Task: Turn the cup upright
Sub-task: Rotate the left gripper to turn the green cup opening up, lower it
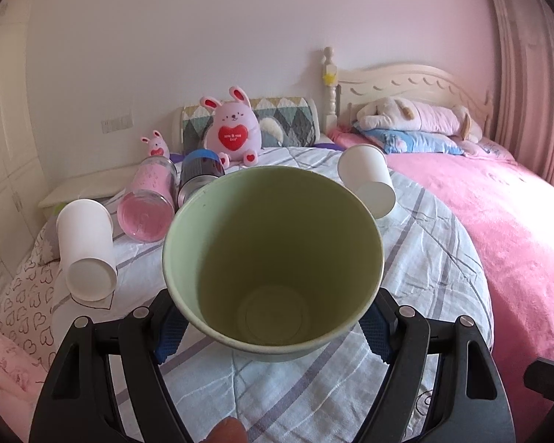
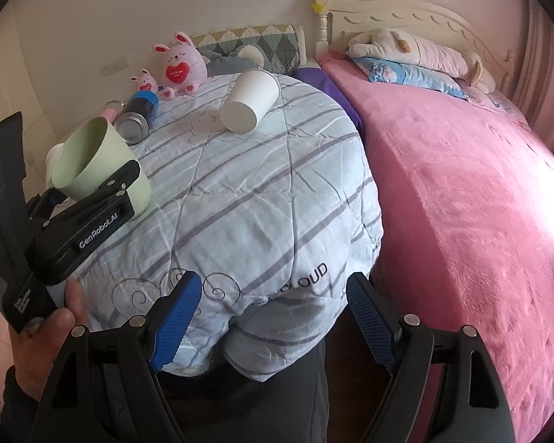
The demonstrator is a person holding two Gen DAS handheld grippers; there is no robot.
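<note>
My left gripper is shut on a pale green cup, gripping its lower body with the mouth tilted up toward the camera. In the right wrist view the green cup is held tilted just above the striped quilt, in the left gripper. My right gripper is open and empty at the quilt's near edge. A white paper cup lies on its side at the far right of the quilt. Another white cup lies on its side at the left.
A pink bottle and a dark can with a blue cap lie on the quilt behind the green cup. Plush rabbits sit at the back. A pink blanket covers the bed on the right.
</note>
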